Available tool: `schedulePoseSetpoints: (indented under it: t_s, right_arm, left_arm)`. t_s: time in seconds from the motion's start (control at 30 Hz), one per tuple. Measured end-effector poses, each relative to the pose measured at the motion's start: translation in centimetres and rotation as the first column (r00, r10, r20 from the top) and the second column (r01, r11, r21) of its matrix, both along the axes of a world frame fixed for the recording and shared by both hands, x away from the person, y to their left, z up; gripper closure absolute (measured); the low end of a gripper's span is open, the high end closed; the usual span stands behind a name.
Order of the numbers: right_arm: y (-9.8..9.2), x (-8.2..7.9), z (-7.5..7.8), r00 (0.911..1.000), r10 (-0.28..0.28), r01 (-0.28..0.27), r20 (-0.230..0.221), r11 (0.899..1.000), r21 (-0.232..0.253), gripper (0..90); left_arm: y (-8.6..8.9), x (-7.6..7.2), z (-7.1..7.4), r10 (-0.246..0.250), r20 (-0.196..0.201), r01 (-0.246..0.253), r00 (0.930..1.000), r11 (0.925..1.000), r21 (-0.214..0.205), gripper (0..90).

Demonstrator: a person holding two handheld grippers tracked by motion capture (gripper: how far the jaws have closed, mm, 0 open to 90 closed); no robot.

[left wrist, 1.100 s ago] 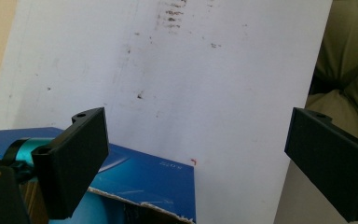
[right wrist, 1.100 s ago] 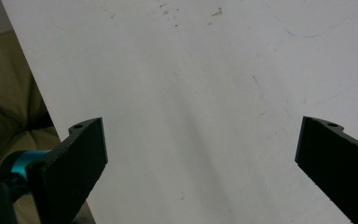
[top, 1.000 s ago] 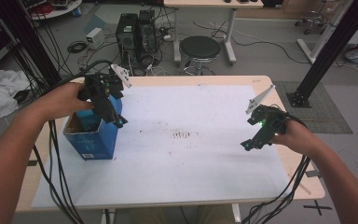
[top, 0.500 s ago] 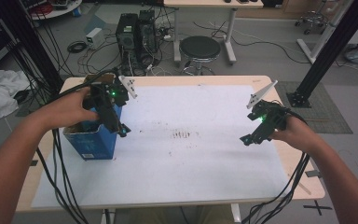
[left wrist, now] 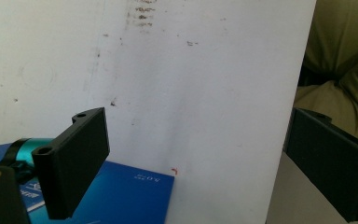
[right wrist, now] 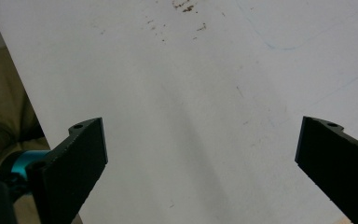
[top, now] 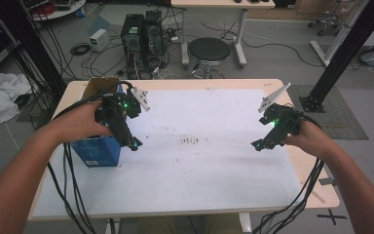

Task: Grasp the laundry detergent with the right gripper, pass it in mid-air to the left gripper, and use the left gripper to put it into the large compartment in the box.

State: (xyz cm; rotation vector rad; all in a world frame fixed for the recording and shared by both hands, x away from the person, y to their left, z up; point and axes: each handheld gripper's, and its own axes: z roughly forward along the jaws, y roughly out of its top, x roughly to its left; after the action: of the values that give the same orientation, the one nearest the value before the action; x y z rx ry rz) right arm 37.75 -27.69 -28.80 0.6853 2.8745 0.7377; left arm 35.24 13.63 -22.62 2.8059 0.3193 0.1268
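Observation:
A blue box (top: 97,152) with an open brown flap stands on the left of the white table sheet (top: 204,161). My left gripper (top: 132,144) hangs just past the box's right side and points down at the sheet. In the left gripper view its jaws (left wrist: 198,140) stand wide open with nothing between them, and the box's blue top (left wrist: 121,196) lies below the left jaw. My right gripper (top: 258,145) is held above the right part of the sheet. It (right wrist: 200,135) is open and empty, over bare white surface.
Brown smudges (top: 190,141) mark the middle of the sheet. Cables trail from both grippers over the near table edge (top: 185,214). Beyond the table are a black stool (top: 208,48), computer towers (top: 141,34) and a black frame post (top: 345,48).
My left gripper has moved from above the box to the right and toward me, and now sits off the box's right side. The right gripper has barely shifted.

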Motion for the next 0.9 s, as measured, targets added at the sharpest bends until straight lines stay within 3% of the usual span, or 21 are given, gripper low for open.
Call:
schedulePoseSetpoints:
  t_s: [0.9]
  right_arm:
    - [0.43,-0.18,-0.1,0.9999,0.013,-0.013,0.005,1.0,-0.015,1.2]
  left_arm:
    - [0.37,0.04,-0.2,0.013,0.032,-0.012,0.9994,0.9999,-0.005,6.5]
